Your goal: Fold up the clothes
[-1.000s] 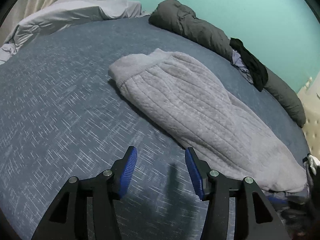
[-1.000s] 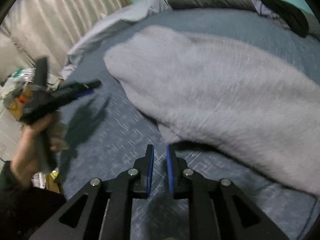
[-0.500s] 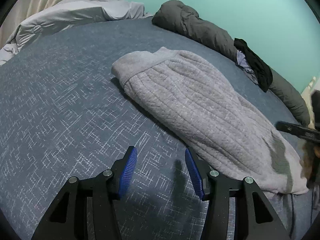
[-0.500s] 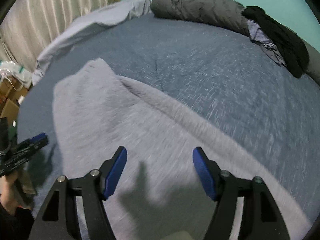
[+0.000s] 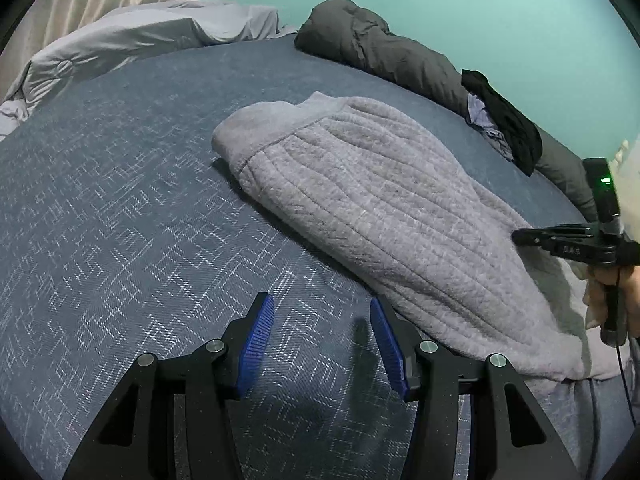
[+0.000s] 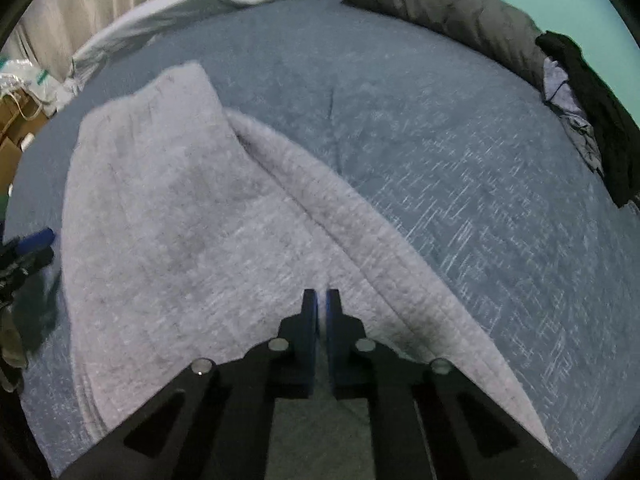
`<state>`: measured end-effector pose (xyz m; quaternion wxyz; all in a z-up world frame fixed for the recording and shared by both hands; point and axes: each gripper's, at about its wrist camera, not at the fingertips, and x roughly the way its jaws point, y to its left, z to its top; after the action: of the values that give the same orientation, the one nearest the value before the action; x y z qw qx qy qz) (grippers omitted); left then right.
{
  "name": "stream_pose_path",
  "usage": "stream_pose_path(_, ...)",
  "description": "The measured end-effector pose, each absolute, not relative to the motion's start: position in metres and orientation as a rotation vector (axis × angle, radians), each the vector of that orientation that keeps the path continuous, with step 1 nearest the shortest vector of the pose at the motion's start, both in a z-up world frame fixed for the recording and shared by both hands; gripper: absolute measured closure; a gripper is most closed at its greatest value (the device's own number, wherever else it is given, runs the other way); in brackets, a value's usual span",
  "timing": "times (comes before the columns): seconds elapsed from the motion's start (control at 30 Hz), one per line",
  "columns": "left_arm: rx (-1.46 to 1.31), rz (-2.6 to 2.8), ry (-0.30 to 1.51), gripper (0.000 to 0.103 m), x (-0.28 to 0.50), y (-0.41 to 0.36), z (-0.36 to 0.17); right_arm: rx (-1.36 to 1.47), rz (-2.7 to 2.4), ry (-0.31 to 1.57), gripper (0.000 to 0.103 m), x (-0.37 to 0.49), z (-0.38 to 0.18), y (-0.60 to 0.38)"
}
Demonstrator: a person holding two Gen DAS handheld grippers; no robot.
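A grey quilted fleece garment [image 5: 380, 208] lies folded lengthwise across the blue patterned bed [image 5: 120, 220], its cuffed end pointing to the far left. My left gripper [image 5: 320, 300] is open just above the sheet, its right finger beside the garment's near edge, nothing between the pads. My right gripper [image 6: 321, 294] is shut, with a fold of the garment [image 6: 180, 208] creasing into its fingertips. In the left wrist view the right gripper [image 5: 520, 236] appears at the garment's right end, held by a hand. The left gripper's blue tip [image 6: 38, 240] shows at the right wrist view's left edge.
A rolled dark grey duvet [image 5: 380, 52] lies along the far edge by the teal wall, with black clothing [image 5: 508, 128] draped on it. A pale grey blanket [image 5: 140, 36] is bunched at the far left by the curtain. Cardboard boxes [image 6: 16, 120] stand beside the bed.
My right gripper, open over the garment half a second ago, has shut on a fold of it. The left gripper has stayed open and has barely shifted.
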<state>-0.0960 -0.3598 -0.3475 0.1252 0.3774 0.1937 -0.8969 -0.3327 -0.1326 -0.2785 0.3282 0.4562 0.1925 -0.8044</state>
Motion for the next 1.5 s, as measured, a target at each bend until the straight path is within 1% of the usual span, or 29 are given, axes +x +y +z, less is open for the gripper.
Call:
stream_pose_path(0.17,1.096,-2.611,0.568,0.049,-0.095,-0.358,-0.346,1.09,-2.206,0.483,0.1,-0.335,-0.246,-0.122)
stream_pose_path(0.23,1.095,-2.61,0.568,0.049,-0.094,-0.357,-0.346,1.102,-2.259,0.475,0.101,-0.345,-0.24,-0.12)
stream_pose_path(0.3,1.096,-2.608,0.568,0.049,-0.094,-0.356,-0.346,1.13,-2.276,0.491,0.101,-0.354,-0.244,-0.12)
stream_pose_path(0.5,1.094,-2.604,0.577,0.049,-0.092,-0.355,-0.345,1.337,-2.299,0.465,0.1,-0.375,-0.286,-0.124)
stream_pose_path(0.6,1.09,-2.603,0.59,0.049,-0.093,-0.356,-0.344,1.324,-2.338,0.489,0.095,-0.37,-0.287,-0.129)
stream_pose_path(0.67,1.084,-2.603,0.609,0.049,-0.094,-0.359,-0.344,1.273,-2.385,0.438,0.089,-0.363,-0.275,-0.123)
stream_pose_path(0.73,1.079,-2.604,0.628,0.049,-0.098,-0.361,-0.343,1.23,-2.417,0.361,0.072,-0.357,-0.264,-0.116)
stream_pose_path(0.8,1.075,-2.605,0.648,0.049,-0.103,-0.362,-0.343,1.203,-2.371,0.251,0.066,-0.344,-0.257,-0.11)
stream_pose_path(0.9,1.076,-2.608,0.691,0.049,-0.112,-0.363,-0.345,1.172,-2.255,0.173,0.064,-0.325,-0.253,-0.11)
stream_pose_path(0.93,1.082,-2.611,0.714,0.049,-0.115,-0.363,-0.347,1.169,-2.206,0.158,0.057,-0.316,-0.252,-0.111)
stream_pose_path(1.0,1.1,-2.605,0.753,0.049,-0.12,-0.362,-0.351,1.166,-2.114,0.147,0.051,-0.298,-0.252,-0.116)
stream_pose_path(1.13,1.11,-2.631,0.827,0.049,-0.132,-0.362,-0.354,1.182,-2.082,0.274,0.051,-0.265,-0.261,-0.122)
stream_pose_path(1.17,1.11,-2.631,0.851,0.049,-0.133,-0.362,-0.355,1.19,-2.103,0.283,0.051,-0.261,-0.263,-0.119)
stream_pose_path(1.2,1.112,-2.631,0.877,0.05,-0.135,-0.363,-0.357,1.198,-2.131,0.285,0.051,-0.258,-0.265,-0.115)
stream_pose_path(1.27,1.117,-2.643,0.91,0.05,-0.139,-0.364,-0.359,1.204,-2.185,0.176,0.051,-0.244,-0.264,-0.097)
stream_pose_path(1.3,1.118,-2.653,0.912,0.057,-0.14,-0.365,-0.359,1.196,-2.207,0.129,0.051,-0.234,-0.263,-0.089)
stream_pose_path(1.33,1.117,-2.661,0.916,0.065,-0.141,-0.365,-0.359,1.182,-2.22,0.095,0.051,-0.221,-0.261,-0.085)
stream_pose_path(1.47,1.112,-2.689,0.927,0.08,-0.145,-0.366,-0.358,1.146,-2.218,-0.038,0.051,-0.17,-0.259,-0.072)
stream_pose_path(1.5,1.108,-2.693,0.925,0.086,-0.145,-0.366,-0.357,1.159,-2.211,-0.037,0.051,-0.163,-0.264,-0.075)
